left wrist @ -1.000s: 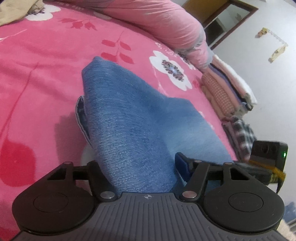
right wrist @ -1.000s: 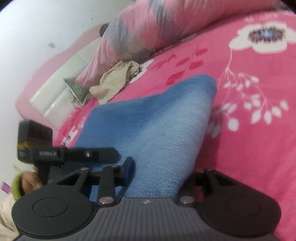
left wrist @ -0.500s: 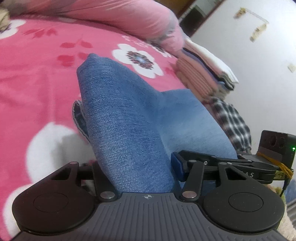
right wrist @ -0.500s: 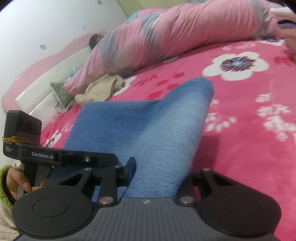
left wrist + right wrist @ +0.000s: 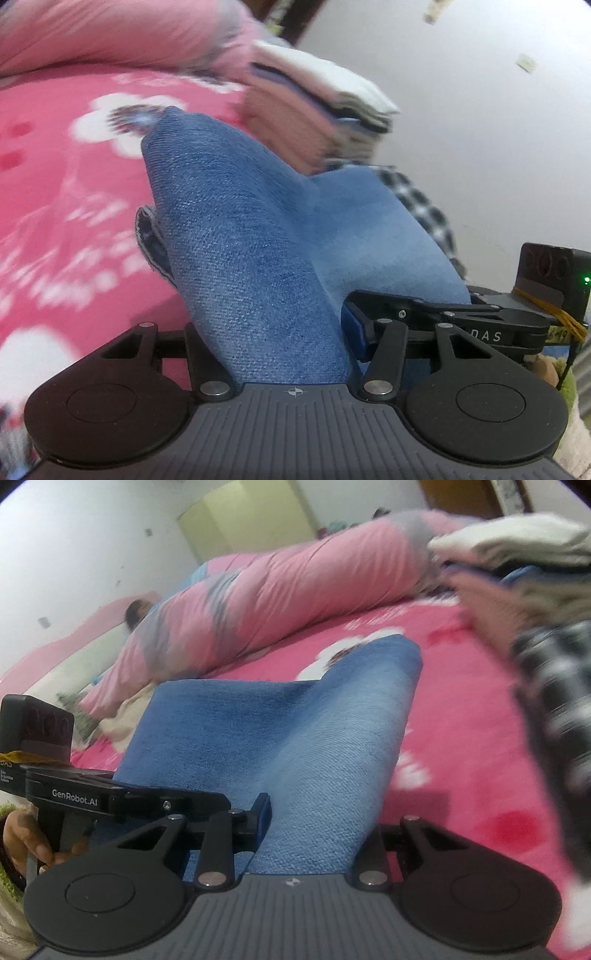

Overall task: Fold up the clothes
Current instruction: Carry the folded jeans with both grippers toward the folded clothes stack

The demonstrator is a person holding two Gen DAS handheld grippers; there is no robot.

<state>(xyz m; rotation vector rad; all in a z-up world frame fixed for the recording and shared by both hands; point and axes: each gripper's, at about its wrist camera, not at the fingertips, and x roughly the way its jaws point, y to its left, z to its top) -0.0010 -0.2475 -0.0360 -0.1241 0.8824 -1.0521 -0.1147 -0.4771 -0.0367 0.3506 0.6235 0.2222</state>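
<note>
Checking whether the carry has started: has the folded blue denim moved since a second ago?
Yes. The denim, clamped in both grippers, has travelled toward the stack of folded clothes, which now looms much closer in both views.

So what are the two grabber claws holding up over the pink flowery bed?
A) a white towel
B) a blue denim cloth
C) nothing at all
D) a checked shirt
B: the left gripper and the right gripper are each clamped on the edge of the blue denim cloth, which drapes away from them over the pink bedspread.
</note>
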